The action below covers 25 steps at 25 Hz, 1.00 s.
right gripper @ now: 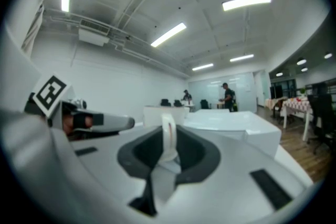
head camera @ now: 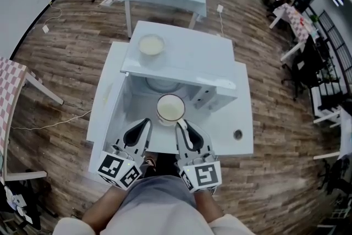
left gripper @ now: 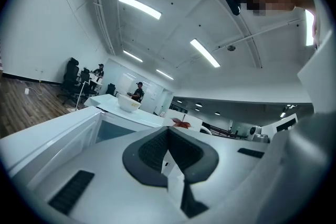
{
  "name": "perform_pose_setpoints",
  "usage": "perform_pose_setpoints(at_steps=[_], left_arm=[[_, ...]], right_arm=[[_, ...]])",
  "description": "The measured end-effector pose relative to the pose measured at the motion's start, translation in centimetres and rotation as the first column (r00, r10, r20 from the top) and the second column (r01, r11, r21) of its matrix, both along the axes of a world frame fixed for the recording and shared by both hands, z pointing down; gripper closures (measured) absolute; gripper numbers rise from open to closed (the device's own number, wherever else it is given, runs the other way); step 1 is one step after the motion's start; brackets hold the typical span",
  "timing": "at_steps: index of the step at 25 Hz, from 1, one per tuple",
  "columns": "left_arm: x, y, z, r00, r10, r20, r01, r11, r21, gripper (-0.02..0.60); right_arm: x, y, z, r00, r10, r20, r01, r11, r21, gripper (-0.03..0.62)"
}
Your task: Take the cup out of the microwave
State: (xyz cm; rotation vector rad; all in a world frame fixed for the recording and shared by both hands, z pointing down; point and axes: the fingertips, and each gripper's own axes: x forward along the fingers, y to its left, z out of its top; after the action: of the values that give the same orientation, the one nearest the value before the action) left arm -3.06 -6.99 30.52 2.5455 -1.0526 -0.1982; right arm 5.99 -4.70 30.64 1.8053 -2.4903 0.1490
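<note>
1. The microwave (head camera: 187,60) in front of you is a boxy, smooth white shell on a white table (head camera: 246,118). Its door (head camera: 109,99) is swung out on your left, and a round glassy turntable (head camera: 159,85) shows inside the cavity.
2. The cup (head camera: 170,109) is round, white and glossy, with a thin wall. It is at the mouth of the cavity, just in front of the turntable and between your two grippers.
3. Your right gripper (head camera: 181,125) is white plastic with matte black pads. Its jaws are clamped on the cup's thin wall, which stands upright between them in the right gripper view.
4. Your left gripper (head camera: 144,123) is built the same way, and its pads (left gripper: 152,152) look finely ribbed. Its jaws are pressed together with nothing between them. It is just beside the cup on the left, and the head view shows a small gap between the two.
5. Both grippers point forward at the microwave, roughly level and side by side. Each has its black-and-white marker cube (head camera: 118,169) at the rear, close to your body.
6. The cup looks pale cream inside, filled close to the rim. Whether that is liquid cannot be told.
7. A shallow white bowl (head camera: 151,44) stands on top of the microwave towards its left rear corner. It shows the same pale cream inside.
</note>
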Motion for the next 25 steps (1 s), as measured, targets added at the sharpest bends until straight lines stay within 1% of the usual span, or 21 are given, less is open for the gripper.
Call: perform_pose_setpoints(at_steps=[6, 13, 25], left_arm=[[0.0, 0.4, -0.7, 1.000, 0.007, 0.000, -0.007, 1.000, 0.013, 0.568], [0.1, 0.5, -1.2, 1.000, 0.011, 0.001, -0.011, 1.000, 0.023, 0.566], [0.3, 1.4, -0.7, 1.000, 0.013, -0.014, -0.013, 1.000, -0.009, 0.566]], right_arm=[[1.0, 0.9, -1.3, 1.000, 0.007, -0.007, -0.007, 1.000, 0.012, 0.520], [2.0, 1.8, -1.4, 1.000, 0.015, -0.015, -0.015, 1.000, 0.006, 0.520], [2.5, 2.5, -1.4, 1.000, 0.017, 0.018, -0.017, 1.000, 0.004, 0.521]])
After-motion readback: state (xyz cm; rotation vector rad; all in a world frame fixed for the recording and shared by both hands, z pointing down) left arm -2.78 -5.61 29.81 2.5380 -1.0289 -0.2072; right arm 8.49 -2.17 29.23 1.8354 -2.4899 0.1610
